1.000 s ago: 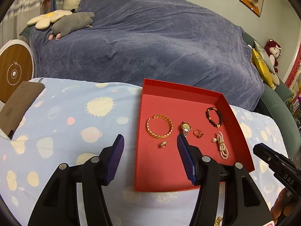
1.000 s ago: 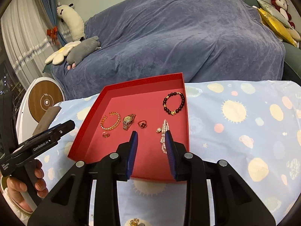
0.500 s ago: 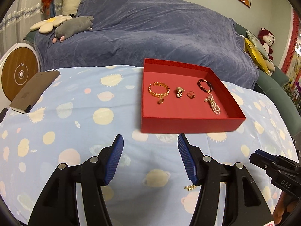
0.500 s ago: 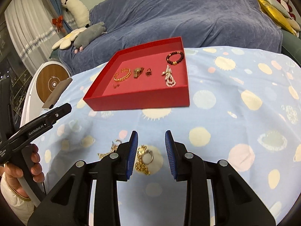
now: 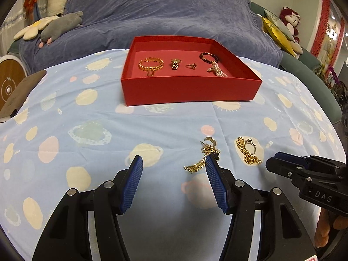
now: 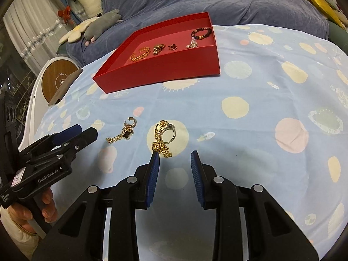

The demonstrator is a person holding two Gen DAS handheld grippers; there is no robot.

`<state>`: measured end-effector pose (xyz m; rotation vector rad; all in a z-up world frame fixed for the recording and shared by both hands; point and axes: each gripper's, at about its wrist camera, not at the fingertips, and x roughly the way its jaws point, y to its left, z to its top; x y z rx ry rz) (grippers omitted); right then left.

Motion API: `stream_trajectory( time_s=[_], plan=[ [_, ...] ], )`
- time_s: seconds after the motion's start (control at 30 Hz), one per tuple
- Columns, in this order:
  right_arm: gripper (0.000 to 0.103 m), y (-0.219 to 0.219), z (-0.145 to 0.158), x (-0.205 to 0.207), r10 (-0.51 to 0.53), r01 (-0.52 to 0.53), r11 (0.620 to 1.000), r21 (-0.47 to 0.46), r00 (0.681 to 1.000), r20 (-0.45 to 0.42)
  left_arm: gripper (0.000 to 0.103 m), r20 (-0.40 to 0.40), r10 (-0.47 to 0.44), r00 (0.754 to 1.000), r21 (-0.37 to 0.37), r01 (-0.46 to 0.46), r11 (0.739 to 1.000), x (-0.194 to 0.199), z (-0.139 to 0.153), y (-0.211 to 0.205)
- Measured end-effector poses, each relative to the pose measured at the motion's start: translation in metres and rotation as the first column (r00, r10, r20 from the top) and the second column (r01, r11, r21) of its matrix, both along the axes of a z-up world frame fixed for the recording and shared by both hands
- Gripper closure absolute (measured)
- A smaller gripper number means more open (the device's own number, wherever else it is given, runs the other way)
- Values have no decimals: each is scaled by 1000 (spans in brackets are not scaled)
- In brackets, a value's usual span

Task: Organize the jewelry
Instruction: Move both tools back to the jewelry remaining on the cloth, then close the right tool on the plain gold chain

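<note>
A red box (image 5: 189,89) (image 6: 165,69) on the blue spotted cloth holds a gold bangle (image 5: 150,63), a small watch (image 5: 175,63), a ring (image 5: 191,65), a dark bead bracelet (image 5: 207,56) and a pearl string (image 5: 218,70). On the cloth lie a gold chain with a clover charm and an ear cuff (image 5: 204,154) (image 6: 124,133), and a gold bead chain (image 5: 248,154) (image 6: 161,143) with a silver ring (image 6: 166,133). My left gripper (image 5: 174,182) is open and empty, its right finger beside the clover chain. My right gripper (image 6: 175,174) is open and empty, just before the bead chain.
A blue-covered sofa (image 5: 165,13) with plush toys (image 5: 58,27) stands behind the table. A brown phone-like slab (image 5: 19,91) lies at the table's left edge, beside a round wooden disc (image 6: 57,80). Yellow cushions (image 5: 278,32) are at the right.
Both grippers have pulled back from over the red box toward the near side of the cloth and dropped lower. The loose chains and ring have come into view just before them.
</note>
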<state>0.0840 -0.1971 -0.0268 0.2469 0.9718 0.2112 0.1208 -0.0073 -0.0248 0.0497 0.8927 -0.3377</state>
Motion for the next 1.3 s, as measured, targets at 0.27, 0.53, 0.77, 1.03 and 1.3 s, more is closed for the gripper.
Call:
stream_trajectory(
  time_s=[0.27,0.53,0.77,1.03,1.3],
  plan=[
    [73,22,-5,6,62,-62,997,-42,998,3,45,-5,-21,1000,2,21,1000,0,-2,-9],
    [73,32,-8,15,74,-71,992,-104,997,33,45,-19,-18,1000,-8,18,1000,0,-3,-6],
    [94,30,-9,17,62,-57,989,-138,998,32,45,-31,-32,999,-17,31,999,0,-5,-9],
    [95,19,-3,6,56,-54,995,-83,998,15,45,-40,-71,997,-12,70,997,2,-15,-26],
    [95,8,9,3,32,-32,999,-25,999,24,78,-4,-79,997,7,79,997,3,-19,-34]
  ],
)
